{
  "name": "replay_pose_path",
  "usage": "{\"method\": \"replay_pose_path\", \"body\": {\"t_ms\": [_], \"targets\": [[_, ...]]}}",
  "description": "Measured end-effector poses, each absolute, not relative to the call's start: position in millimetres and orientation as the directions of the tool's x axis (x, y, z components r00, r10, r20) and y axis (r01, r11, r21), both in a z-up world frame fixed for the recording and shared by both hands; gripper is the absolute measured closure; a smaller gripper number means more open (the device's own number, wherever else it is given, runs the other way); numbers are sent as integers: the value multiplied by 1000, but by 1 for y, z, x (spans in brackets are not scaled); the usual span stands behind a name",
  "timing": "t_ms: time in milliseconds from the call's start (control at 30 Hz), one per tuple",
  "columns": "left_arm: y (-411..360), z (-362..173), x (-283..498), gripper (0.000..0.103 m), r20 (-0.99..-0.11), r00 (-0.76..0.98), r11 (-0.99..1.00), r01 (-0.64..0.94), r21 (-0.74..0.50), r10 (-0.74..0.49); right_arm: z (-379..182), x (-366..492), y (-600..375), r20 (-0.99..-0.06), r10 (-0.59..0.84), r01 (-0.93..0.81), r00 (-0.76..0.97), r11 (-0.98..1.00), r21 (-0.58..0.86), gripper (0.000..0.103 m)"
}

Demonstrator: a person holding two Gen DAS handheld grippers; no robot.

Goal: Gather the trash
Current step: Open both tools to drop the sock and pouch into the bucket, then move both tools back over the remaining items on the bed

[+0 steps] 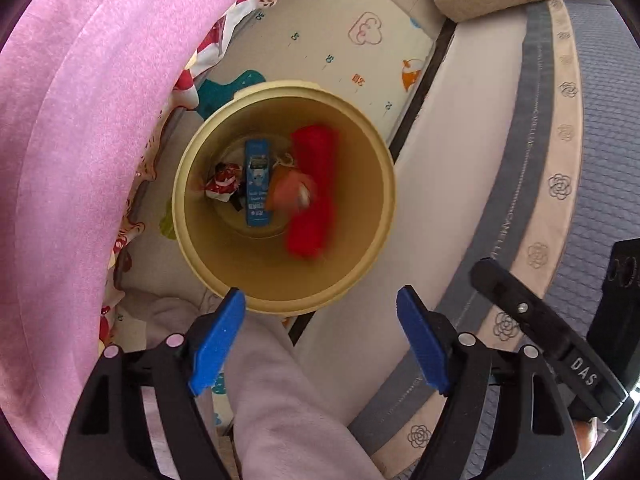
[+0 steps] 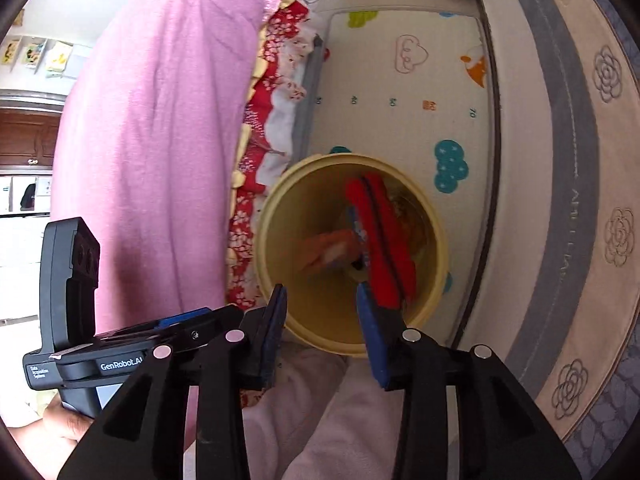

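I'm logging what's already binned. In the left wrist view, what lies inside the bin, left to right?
Inside the yellow bin: red-and-white wrapper → blue box → orange item → red packet.

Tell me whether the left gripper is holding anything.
No. The left gripper is open and empty above the bin, where a red packet and a blue box lie.

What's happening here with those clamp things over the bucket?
A person holds a two-finger gripper in each hand above a yellow bin on a play mat. Both the left gripper and the right gripper are open and empty. The bin already holds trash: a red packet, a blue box, and an orange item blurred as if falling.
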State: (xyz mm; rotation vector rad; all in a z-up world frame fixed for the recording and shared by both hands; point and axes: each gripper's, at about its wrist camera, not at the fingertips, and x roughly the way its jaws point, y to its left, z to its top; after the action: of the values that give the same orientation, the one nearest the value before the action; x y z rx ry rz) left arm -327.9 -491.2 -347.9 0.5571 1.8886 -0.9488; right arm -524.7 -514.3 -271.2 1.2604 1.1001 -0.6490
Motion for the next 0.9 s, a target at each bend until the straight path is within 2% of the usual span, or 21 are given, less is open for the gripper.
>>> {"method": "replay_pose_path", "body": {"t_ms": [233, 500, 733, 900], "targets": [[-496, -330, -330, 26, -893, -450, 563, 731, -385, -27, -260, -523, -520, -916, 166, 872, 364, 284, 398, 66], [-496, -283, -309, 26, -895, -429, 533, 732, -424, -122, -218, -493, -528, -912, 134, 836, 388, 365, 409, 66], [-466, -243, -256, 26, -906, -372, 578, 702, -416, -200, -180, -414, -517, -900, 167, 748, 402, 507, 428, 66], [-417, -206, -199, 26, -913, -301, 654, 638, -408, -276, -148, -338, -494, -883, 206, 646, 422, 616, 452, 66]]}}
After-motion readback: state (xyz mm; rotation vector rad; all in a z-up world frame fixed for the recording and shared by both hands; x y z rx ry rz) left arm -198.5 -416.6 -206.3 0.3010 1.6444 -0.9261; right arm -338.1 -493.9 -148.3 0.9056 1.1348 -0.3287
